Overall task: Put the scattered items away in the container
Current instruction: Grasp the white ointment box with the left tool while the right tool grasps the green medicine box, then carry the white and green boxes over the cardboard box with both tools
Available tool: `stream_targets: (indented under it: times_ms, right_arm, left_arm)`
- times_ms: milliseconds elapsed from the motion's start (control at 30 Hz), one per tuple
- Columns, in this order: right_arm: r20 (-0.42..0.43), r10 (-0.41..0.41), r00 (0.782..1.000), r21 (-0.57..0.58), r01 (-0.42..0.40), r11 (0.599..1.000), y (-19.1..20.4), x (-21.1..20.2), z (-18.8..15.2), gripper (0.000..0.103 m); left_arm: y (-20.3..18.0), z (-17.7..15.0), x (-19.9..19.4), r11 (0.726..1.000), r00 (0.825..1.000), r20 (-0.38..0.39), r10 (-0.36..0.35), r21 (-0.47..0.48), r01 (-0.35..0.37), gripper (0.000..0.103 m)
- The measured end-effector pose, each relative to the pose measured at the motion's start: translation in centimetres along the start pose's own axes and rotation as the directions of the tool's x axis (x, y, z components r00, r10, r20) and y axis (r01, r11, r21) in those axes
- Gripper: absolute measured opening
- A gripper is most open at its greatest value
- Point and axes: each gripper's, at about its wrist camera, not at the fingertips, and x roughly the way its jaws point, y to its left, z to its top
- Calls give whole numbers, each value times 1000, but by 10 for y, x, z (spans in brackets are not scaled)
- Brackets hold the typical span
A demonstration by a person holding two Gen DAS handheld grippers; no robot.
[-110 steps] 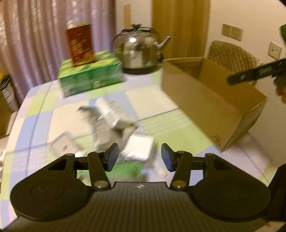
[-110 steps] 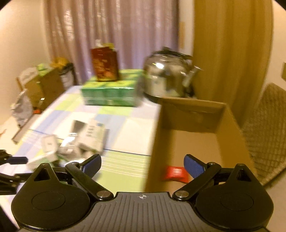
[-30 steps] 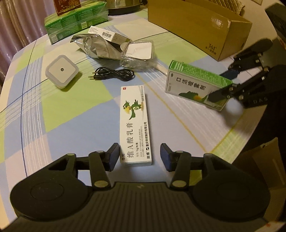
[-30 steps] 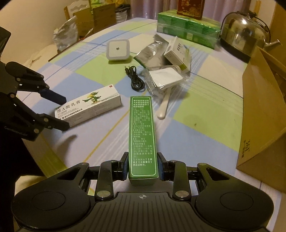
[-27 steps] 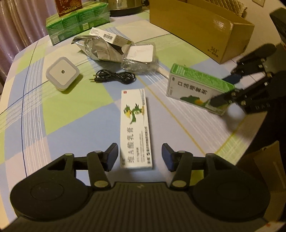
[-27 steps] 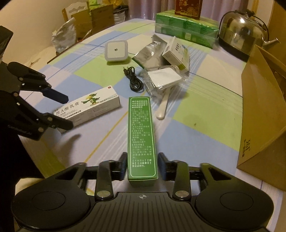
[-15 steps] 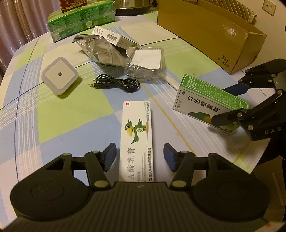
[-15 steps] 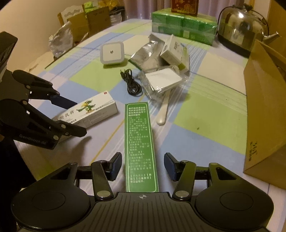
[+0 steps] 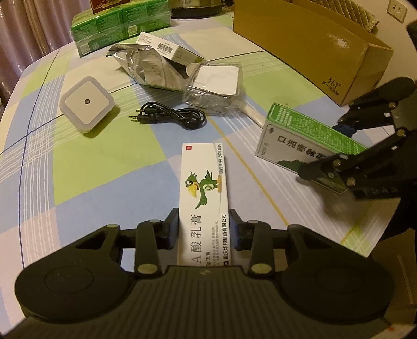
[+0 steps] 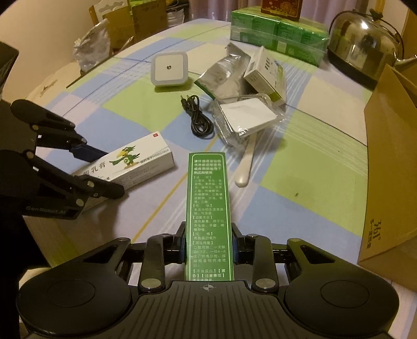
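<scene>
A white ointment box [image 9: 204, 177] with a green parrot lies on the checked tablecloth. My left gripper [image 9: 204, 221] straddles its near end; the jaws are closing and the pads touch its two long sides. My right gripper [image 10: 208, 234] is shut on the near end of a long green medicine box [image 10: 208, 187], which points away along the fingers. In the left wrist view the same green box [image 9: 299, 130] sits in the right gripper [image 9: 323, 151]. The open cardboard box [image 9: 312, 52] stands at the far right of the table.
Further back lie a white square night light [image 9: 87, 103], a coiled black cable [image 9: 172, 117], a foil pouch [image 9: 140, 62], a small barcoded box [image 9: 161, 47], a clear plastic pack [image 9: 216, 83] and a white spoon [image 10: 246, 161]. Green tissue packs [image 9: 120, 23] and a steel kettle [image 10: 365, 47] stand behind.
Both pairs of jaws stood wide half a second ago and have closed onto their boxes. The left gripper slid further along the white box.
</scene>
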Motion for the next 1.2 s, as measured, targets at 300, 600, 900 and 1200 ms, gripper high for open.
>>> stream_targets:
  times_ms: [300, 600, 900, 1200]
  right_arm:
    - [50, -8, 999, 68, 5, 998, -4, -28, -10, 28]
    - [102, -41, 994, 126, 28, 992, -13, -67, -21, 28]
    - [179, -120, 977, 191, 86, 978, -39, -120, -34, 28]
    - [240, -233, 942, 238, 175, 955, -88, -175, -44, 28]
  left_arm:
    - [-3, -9, -17, 999, 1000, 24, 2, -38, -1, 33]
    - [-21, -6, -45, 1000, 998, 62, 5, -30, -3, 33]
    - [-60, 23, -72, 1000, 992, 127, -17, 23, 14, 33]
    - [-118, 81, -84, 991, 973, 214, -85, 120, 60, 33]
